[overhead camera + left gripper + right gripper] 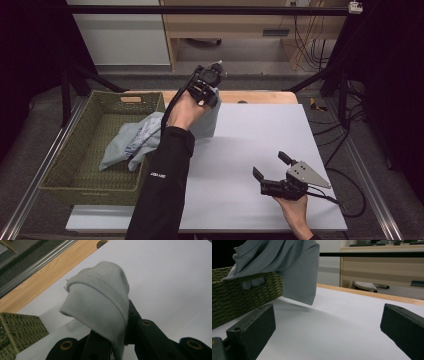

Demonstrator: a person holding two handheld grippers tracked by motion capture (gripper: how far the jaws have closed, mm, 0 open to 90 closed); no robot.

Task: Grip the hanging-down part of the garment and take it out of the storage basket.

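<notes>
A pale grey shirt hangs from the left gripper, whose jaws are clamped on a ribbed fold of it; the rest trails down behind them into the basket. The step looks like lifting the shirt out of the basket onto the worktop. Next, the left jaws likely need to go higher and across so the hem clears the basket rim, which may snag it. The right gripper waits low over the worktop, jaws wide apart and empty, the shirt well ahead of them.
</notes>
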